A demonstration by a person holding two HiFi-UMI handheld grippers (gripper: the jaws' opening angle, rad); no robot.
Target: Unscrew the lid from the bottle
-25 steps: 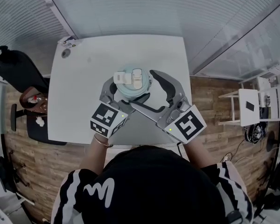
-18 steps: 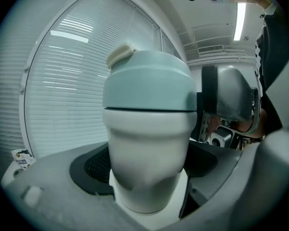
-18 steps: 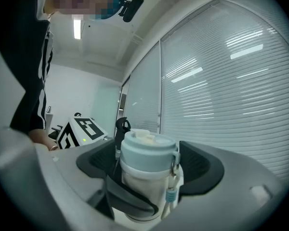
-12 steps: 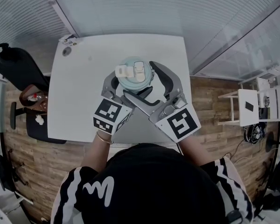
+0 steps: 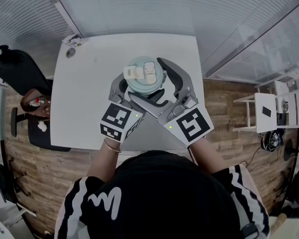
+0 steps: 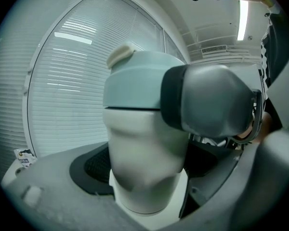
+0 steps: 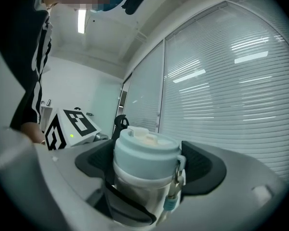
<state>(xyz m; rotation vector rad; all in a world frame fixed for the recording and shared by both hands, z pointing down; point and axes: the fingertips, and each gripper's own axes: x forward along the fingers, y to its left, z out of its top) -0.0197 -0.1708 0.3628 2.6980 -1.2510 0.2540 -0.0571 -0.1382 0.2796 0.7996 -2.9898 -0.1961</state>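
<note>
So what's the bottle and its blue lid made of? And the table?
The lid looks like pale blue plastic: matte, with smooth moulded edges. The bottle seems to be whitish, cloudy plastic, going by its soft sheen and moulded waist. The table has a white, smooth, dull top, maybe laminate or painted board; I can't tell which.

Far and left of the bottle (image 5: 145,76), the table (image 5: 89,103) lies open. A small round thing (image 5: 70,53) sits at its far left corner, and a dark chair (image 5: 17,72) stands off the left edge.

Pale blue lid (image 5: 145,73), whitish bottle (image 6: 144,162), white table (image 5: 84,98), brown wood-plank floor (image 5: 224,108)
</note>
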